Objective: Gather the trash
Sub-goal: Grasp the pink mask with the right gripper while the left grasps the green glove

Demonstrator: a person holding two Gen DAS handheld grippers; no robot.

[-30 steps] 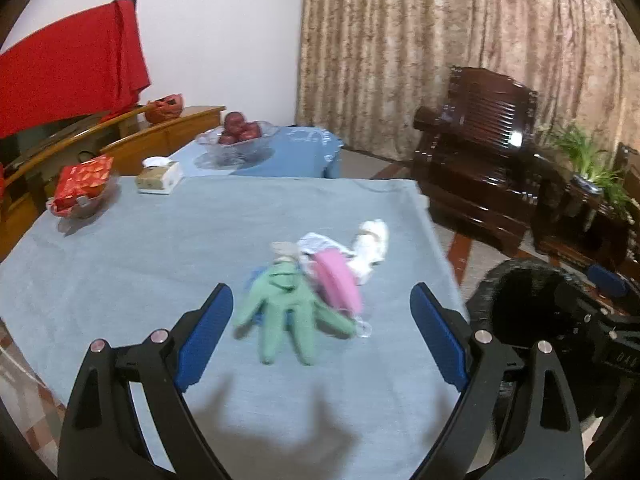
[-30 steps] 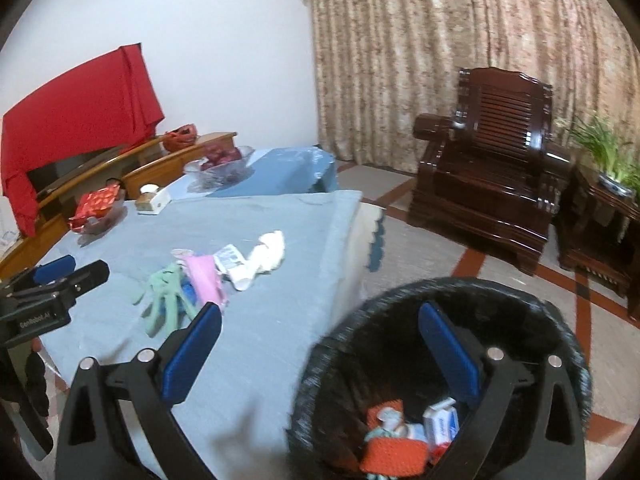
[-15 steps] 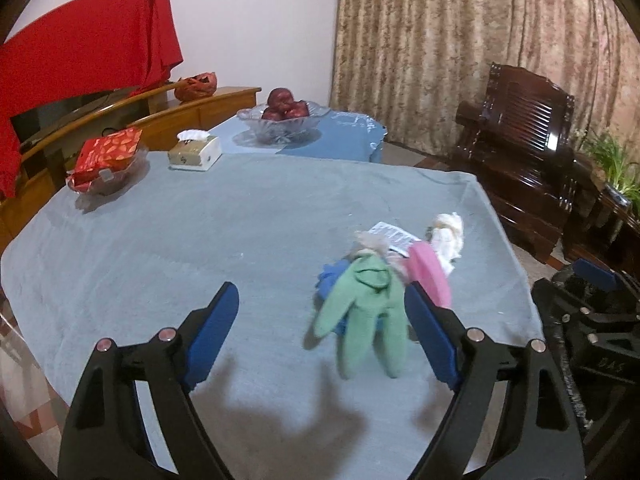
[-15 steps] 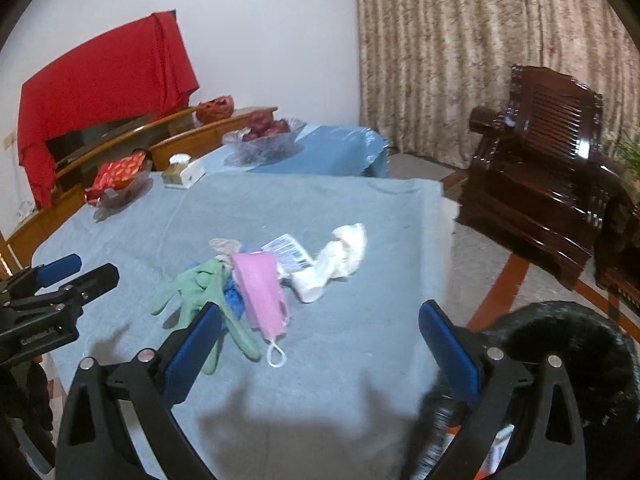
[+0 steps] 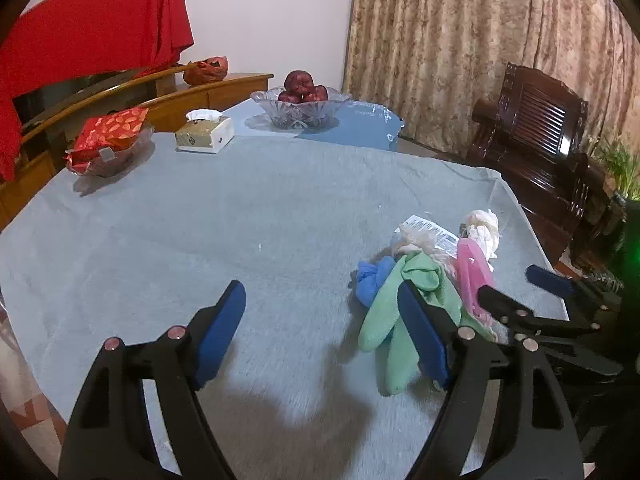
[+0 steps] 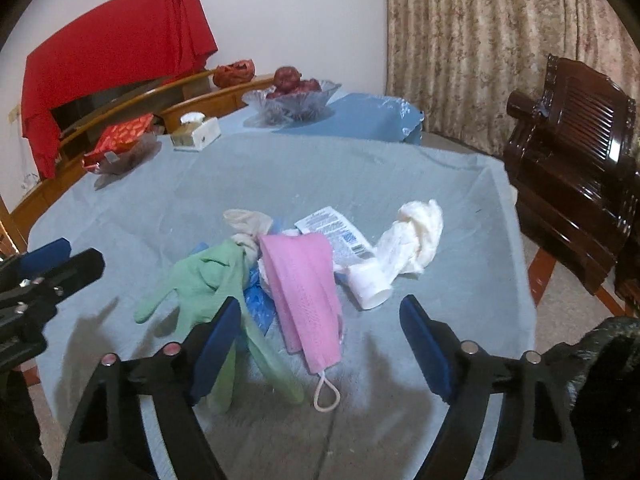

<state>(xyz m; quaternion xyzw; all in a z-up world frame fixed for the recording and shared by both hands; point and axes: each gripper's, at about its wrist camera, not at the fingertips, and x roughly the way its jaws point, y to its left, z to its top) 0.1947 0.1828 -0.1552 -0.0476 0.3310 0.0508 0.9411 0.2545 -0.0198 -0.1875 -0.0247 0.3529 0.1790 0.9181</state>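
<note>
Dim indoor light, soft shadows, fisheye-warped edges, slight blur.

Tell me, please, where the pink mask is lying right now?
In the right wrist view the pink mask lies mid-table on the grey cloth, between the green glove on its left and the white tube on its right.

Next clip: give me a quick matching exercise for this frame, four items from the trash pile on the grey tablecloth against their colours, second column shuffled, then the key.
Column 1:
1. rubber glove
2. face mask
3. crumpled tissue
4. plastic scrap under the glove and mask

Column 2:
A. white
B. blue
C. green
D. pink

Pairs: 1-C, 2-D, 3-A, 4-B.

All four lie together in one pile on the tablecloth, just ahead of the open right claw.
</note>
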